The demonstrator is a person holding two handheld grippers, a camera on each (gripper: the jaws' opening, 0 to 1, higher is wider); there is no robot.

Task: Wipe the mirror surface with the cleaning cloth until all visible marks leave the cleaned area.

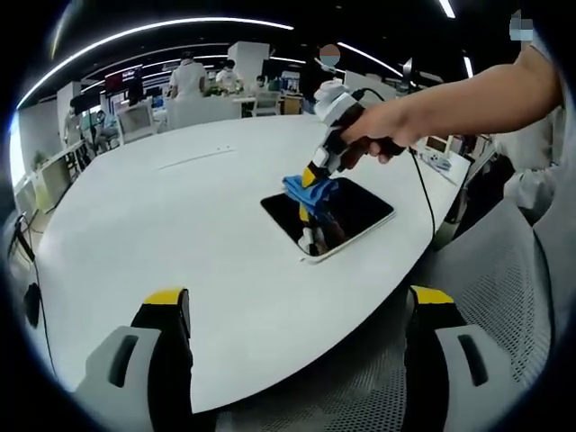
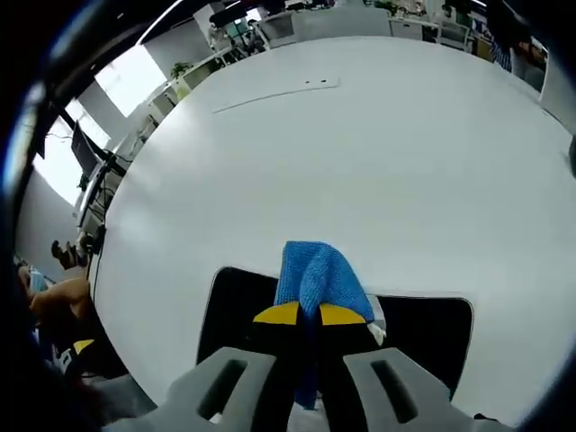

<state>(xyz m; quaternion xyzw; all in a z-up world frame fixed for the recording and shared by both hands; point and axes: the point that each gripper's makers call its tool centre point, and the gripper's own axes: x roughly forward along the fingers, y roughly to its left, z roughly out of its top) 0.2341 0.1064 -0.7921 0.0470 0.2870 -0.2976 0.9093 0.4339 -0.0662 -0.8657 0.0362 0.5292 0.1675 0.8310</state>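
right tool point(image 2: 308, 315) clenched on blue cloth point(image 2: 315, 270), pressing it onto mirror point(image 2: 423, 324).

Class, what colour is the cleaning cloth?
Blue. The cloth shows best in the right gripper view.

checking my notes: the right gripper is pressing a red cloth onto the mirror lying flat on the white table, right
Not quite: the cloth is blue, not red, as the right gripper view shows. The rest holds: the right gripper is shut on it, pressing it onto the mirror lying flat on the white table.
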